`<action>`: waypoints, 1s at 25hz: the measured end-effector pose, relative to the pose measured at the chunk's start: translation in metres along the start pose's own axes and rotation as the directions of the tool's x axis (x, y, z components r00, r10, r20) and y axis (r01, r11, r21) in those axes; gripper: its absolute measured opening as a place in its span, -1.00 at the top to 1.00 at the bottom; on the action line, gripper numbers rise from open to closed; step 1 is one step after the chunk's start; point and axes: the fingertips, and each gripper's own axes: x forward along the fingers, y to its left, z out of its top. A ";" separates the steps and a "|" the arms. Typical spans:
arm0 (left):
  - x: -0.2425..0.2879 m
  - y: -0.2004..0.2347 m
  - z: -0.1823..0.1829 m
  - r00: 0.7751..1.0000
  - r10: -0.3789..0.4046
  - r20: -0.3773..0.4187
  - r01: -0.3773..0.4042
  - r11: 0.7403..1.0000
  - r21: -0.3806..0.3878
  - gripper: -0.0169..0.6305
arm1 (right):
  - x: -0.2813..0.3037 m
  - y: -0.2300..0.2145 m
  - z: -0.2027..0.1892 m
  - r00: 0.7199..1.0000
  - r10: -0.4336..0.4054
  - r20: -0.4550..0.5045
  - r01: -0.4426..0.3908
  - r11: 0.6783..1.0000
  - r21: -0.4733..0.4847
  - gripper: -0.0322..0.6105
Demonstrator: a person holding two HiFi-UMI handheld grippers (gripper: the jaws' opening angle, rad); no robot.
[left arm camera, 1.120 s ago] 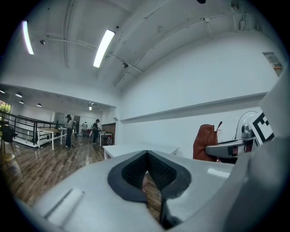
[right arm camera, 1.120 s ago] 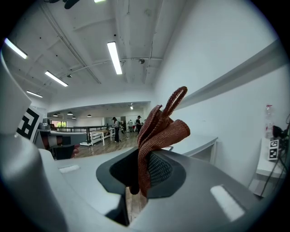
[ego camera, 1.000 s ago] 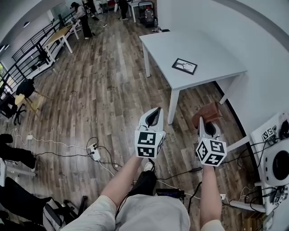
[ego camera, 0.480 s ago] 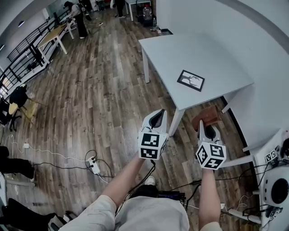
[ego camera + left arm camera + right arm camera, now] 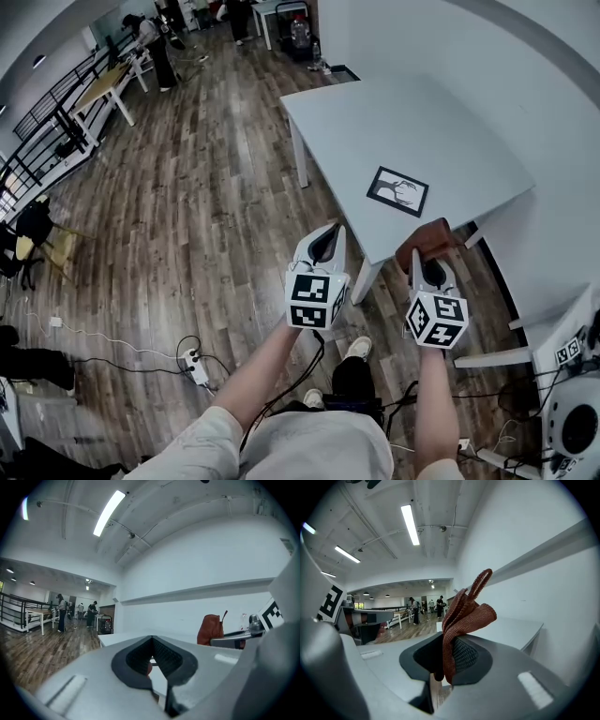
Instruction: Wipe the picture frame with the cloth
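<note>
The right gripper [image 5: 425, 264] clamps the cloth [image 5: 429, 236], and the left gripper [image 5: 325, 236], jaws together, holds nothing, near the frame [image 5: 398, 190] on the table [image 5: 375, 122].

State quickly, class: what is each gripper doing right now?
Left gripper: closed, holding nothing.
Right gripper: closed on the cloth.
</note>
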 end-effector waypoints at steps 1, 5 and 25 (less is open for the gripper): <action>0.014 0.004 -0.001 1.000 0.004 0.000 -0.004 1.000 0.005 0.95 | 0.014 -0.006 0.000 1.000 0.004 0.001 -0.004 1.000 -0.001 0.66; 0.078 0.019 -0.005 1.000 0.025 -0.008 -0.024 1.000 0.011 0.95 | 0.070 -0.036 0.000 1.000 0.020 -0.011 -0.020 1.000 0.002 0.66; 0.279 0.049 -0.029 0.995 -0.066 -0.081 0.066 0.998 -0.010 0.95 | 0.246 -0.107 -0.008 0.986 0.025 -0.162 -0.021 0.999 0.030 0.66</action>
